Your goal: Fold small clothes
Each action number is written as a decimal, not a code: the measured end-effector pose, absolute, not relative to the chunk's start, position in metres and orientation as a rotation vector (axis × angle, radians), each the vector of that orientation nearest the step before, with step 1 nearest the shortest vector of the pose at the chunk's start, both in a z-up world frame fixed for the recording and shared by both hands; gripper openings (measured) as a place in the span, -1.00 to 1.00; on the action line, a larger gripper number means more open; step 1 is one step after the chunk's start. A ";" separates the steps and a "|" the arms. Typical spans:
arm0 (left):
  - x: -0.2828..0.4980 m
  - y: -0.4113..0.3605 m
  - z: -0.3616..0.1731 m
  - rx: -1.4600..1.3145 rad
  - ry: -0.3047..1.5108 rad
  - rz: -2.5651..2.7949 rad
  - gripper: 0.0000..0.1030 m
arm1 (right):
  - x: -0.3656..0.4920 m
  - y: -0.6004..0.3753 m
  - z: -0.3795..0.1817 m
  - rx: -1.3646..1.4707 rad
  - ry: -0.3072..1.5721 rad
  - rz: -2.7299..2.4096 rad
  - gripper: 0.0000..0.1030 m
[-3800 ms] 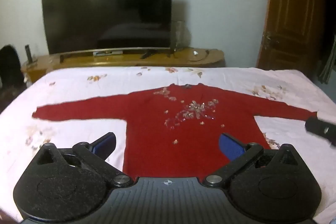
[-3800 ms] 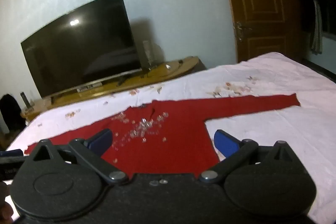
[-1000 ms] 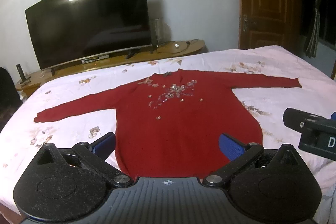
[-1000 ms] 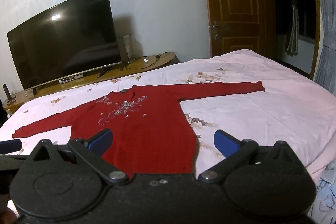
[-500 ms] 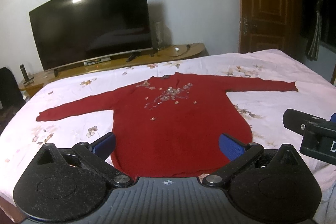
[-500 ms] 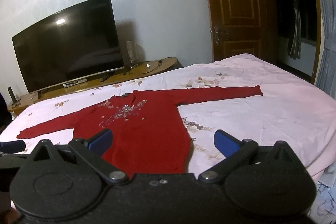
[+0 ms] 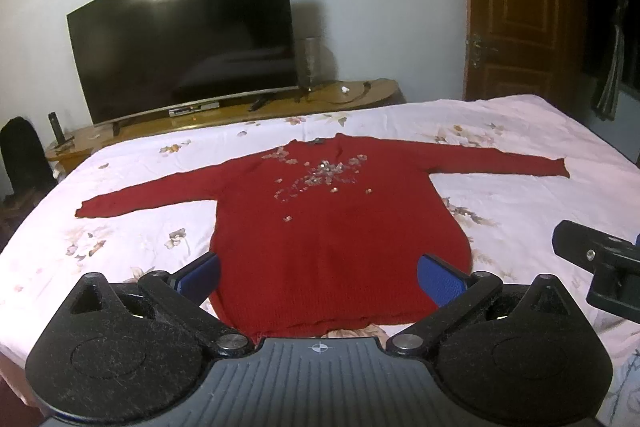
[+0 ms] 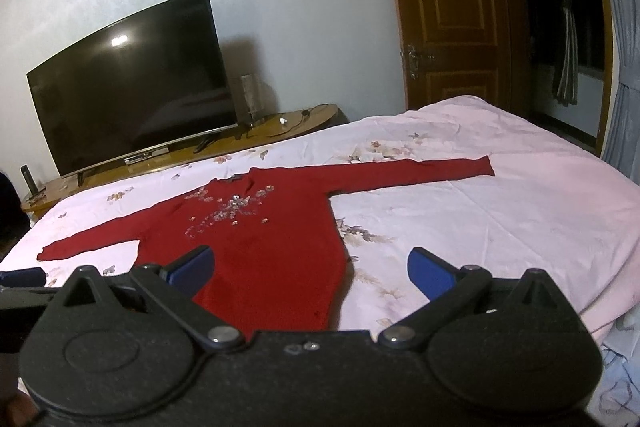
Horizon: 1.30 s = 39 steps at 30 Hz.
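Note:
A red long-sleeved sweater [image 7: 332,227] with silver sequins on the chest lies flat and face up on the bed, both sleeves spread out sideways. It also shows in the right wrist view [image 8: 264,239]. My left gripper [image 7: 319,275] is open and empty, held above the sweater's hem. My right gripper [image 8: 310,267] is open and empty, held above the hem's right side; its body also shows at the right edge of the left wrist view [image 7: 600,267].
The bed has a pale pink floral sheet [image 7: 520,211]. Behind it stand a wooden TV bench [image 7: 224,115] and a large black TV [image 7: 184,39]. A brown door [image 8: 452,11] is at the right. The bed's right edge [image 8: 608,311] drops off.
Both grippers have pulled back and risen from the sweater over the last seconds, so the whole garment and bed edges now show. Both stayed open.

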<state>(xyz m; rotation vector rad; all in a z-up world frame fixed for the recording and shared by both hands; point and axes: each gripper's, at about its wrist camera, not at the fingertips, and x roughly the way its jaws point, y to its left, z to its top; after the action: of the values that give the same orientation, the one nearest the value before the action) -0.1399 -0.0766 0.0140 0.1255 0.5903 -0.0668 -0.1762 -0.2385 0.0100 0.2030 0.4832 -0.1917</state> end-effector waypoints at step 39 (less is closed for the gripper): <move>0.048 -0.074 -0.029 0.148 0.642 -0.065 1.00 | -0.047 -0.266 -0.022 0.229 0.484 -0.308 0.90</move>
<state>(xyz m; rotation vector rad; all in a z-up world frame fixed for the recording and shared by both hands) 0.0479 -0.0742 -0.0294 0.1478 0.6418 -0.0653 -0.0467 -0.2663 -0.0221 0.2289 0.4840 -0.3081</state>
